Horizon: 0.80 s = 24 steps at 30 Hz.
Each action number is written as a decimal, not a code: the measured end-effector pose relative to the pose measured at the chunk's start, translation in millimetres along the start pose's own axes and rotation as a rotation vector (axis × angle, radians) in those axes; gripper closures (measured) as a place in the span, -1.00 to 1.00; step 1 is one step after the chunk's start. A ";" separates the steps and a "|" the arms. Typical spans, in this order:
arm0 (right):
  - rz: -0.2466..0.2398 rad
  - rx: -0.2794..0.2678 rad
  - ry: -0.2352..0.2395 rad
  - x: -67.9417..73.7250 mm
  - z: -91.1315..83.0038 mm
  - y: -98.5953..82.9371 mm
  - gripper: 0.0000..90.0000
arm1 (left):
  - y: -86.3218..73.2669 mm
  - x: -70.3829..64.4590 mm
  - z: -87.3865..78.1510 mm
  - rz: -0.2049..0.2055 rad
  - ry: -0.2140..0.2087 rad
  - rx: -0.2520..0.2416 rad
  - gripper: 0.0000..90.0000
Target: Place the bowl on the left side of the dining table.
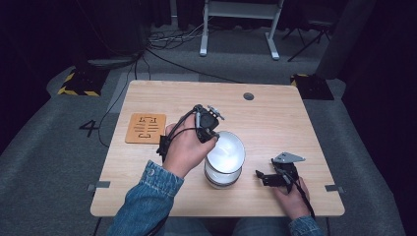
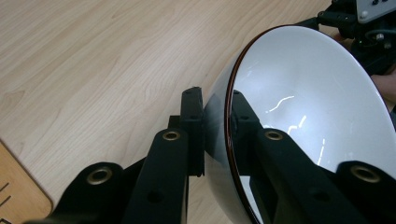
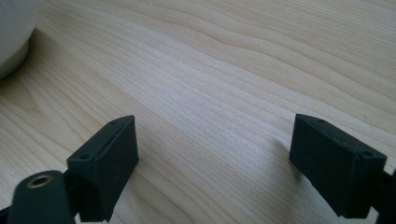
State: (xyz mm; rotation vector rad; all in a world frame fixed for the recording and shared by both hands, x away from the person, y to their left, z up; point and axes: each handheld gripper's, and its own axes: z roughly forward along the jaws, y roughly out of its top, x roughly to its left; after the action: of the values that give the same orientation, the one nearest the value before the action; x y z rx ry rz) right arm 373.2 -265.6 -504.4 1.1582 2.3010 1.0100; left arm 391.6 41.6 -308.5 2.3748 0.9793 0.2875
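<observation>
Right gripper (image 1: 264, 177) low over the counter (image 1: 275, 123) near its front edge, jaws wide apart, nothing between them. Just left of it, a stack of white bowls (image 1: 223, 169). Left gripper (image 2: 217, 121) pinches the top bowl (image 2: 317, 102) by its rim, one jaw inside, one outside. Farther left, a wooden board (image 1: 145, 128) lies flat.

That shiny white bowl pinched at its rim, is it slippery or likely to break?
The glossy white bowl looks glazed, so probably slippery and breakable. The left hand-held gripper clamps only its thin rim, so it may pivot. It seems stacked on another bowl, so it might tip.
</observation>
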 end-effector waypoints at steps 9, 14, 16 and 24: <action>0.001 0.000 0.000 0.1 0.0 0.0 -0.65 | 6.6 12.6 -6.8 -0.022 -0.003 -0.017 0.78; 0.000 0.000 0.000 0.1 0.0 0.0 -0.65 | 10.4 22.3 -10.5 -0.040 0.004 -0.021 0.78; -0.006 0.002 -0.001 -0.4 -0.1 -0.1 -0.65 | 11.9 27.1 -10.9 -0.044 0.004 -0.025 0.78; 0.001 0.000 0.000 0.1 0.0 0.0 -0.65 | 16.1 41.0 -13.9 -0.078 0.031 -0.041 0.78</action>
State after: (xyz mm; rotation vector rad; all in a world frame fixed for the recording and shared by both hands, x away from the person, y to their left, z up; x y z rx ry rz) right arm 373.2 -265.5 -504.4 1.1589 2.3010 1.0103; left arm 424.9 66.7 -288.4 2.2951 1.0678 0.3122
